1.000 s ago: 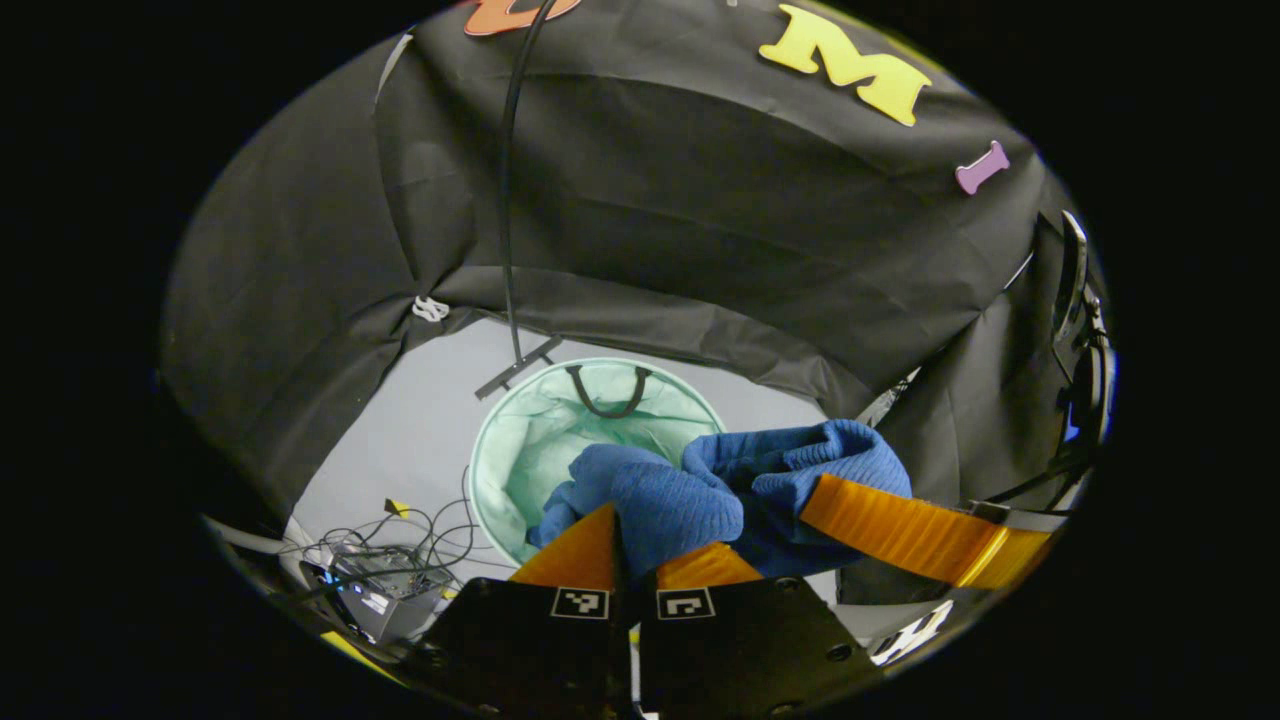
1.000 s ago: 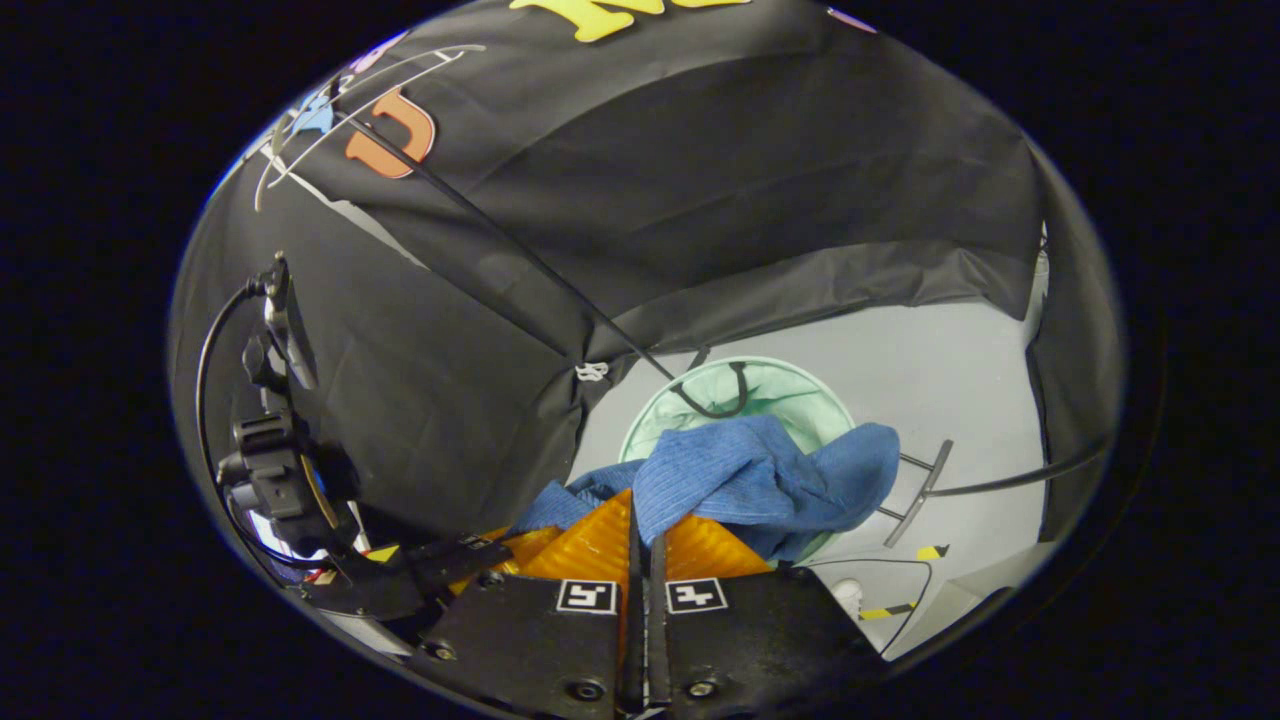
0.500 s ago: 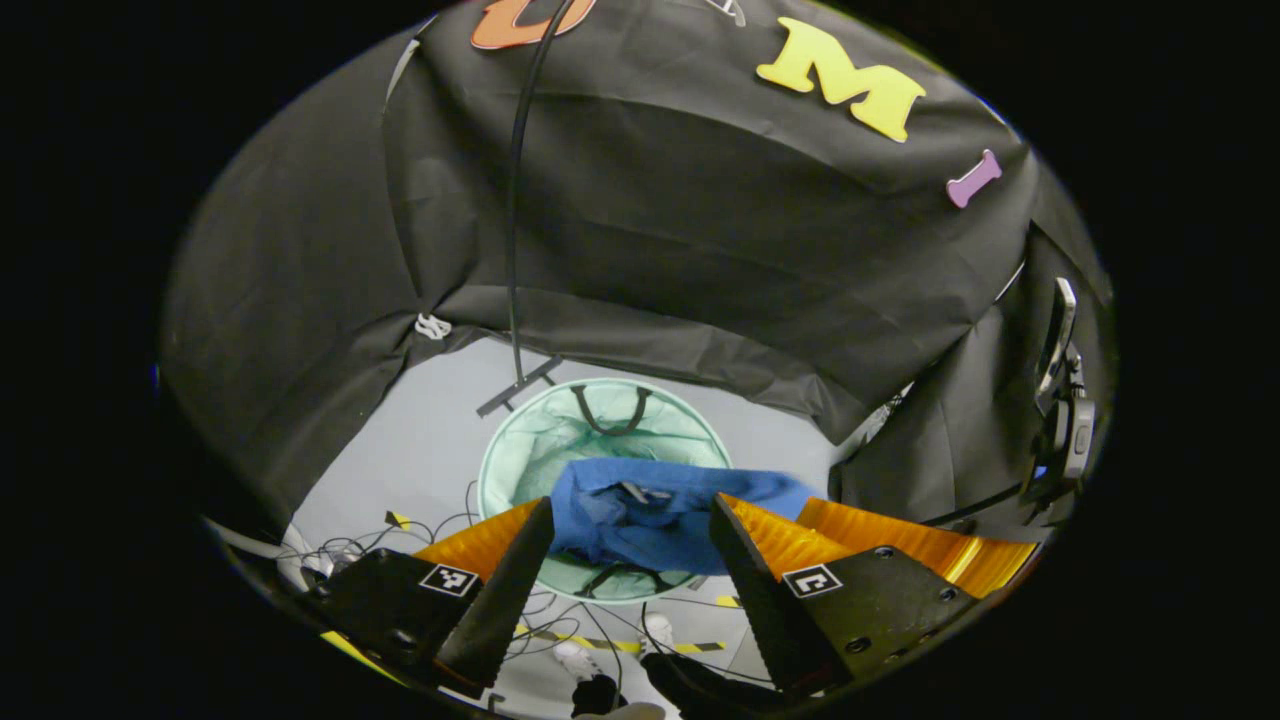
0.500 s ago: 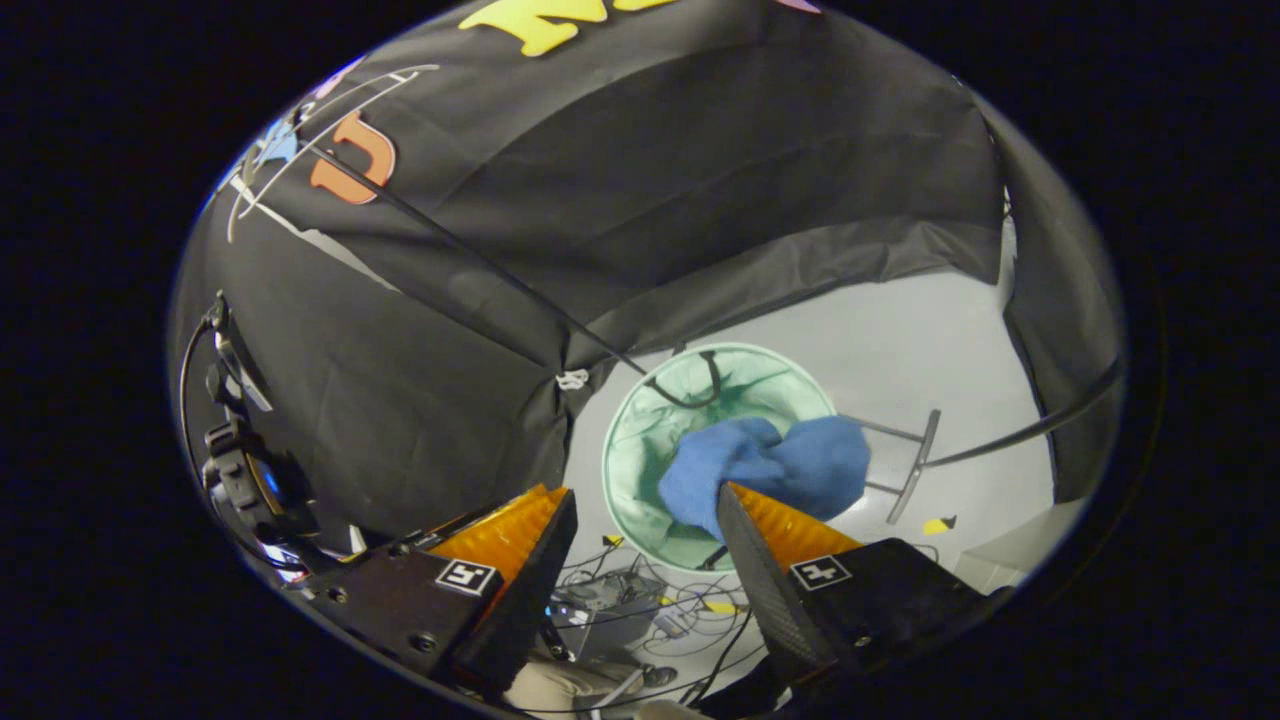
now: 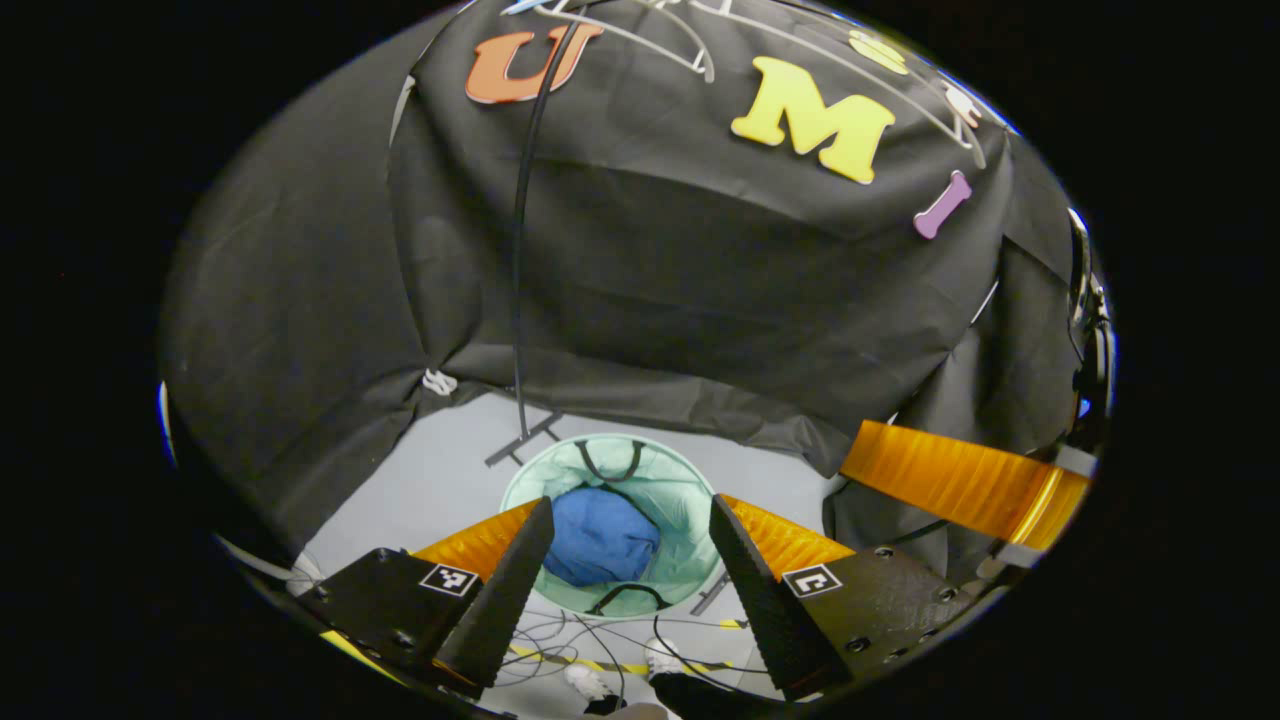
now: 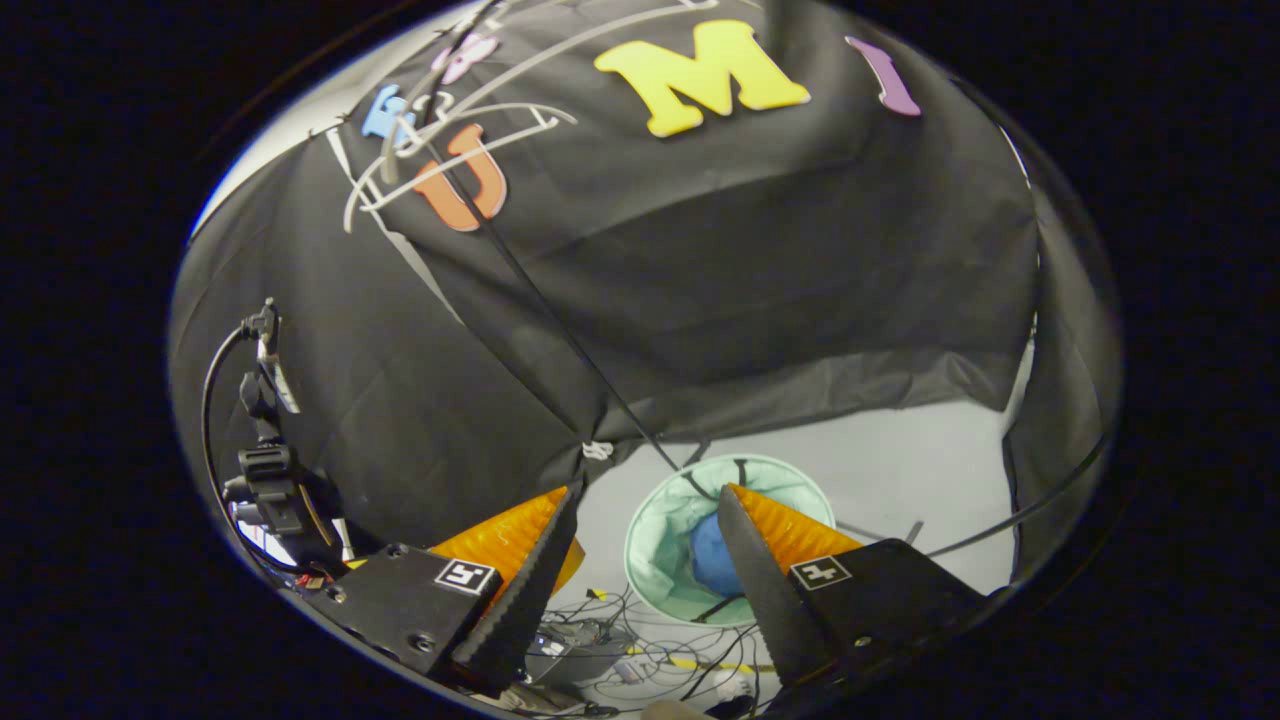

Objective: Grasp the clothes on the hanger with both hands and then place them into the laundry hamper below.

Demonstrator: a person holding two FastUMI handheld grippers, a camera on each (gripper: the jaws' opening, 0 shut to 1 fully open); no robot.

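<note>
The blue garment lies bundled inside the laundry hamper, a round pale green mesh tub with dark loop handles at its near and far rims. The cloth sits low in the tub, toward its left side in the left gripper view, with the green lining showing all around it. In the right gripper view a part of the same blue bundle shows in the hamper, partly hidden behind that gripper's right finger.

The left gripper hangs above the hamper with its fingers spread wide, nothing between them, the tub framed in the gap. The right gripper is likewise parted and empty, well above the hamper, and one of its fingers juts into the left gripper view from the right.

The hamper stands on a pale grey floor. A thin black stand pole rises from a foot just beyond the hamper's far rim, and white wire hangers hang at its top. Loose cables lie on the floor near the hamper. A camera mount with a cable stands at the booth's left in the right gripper view.
</note>
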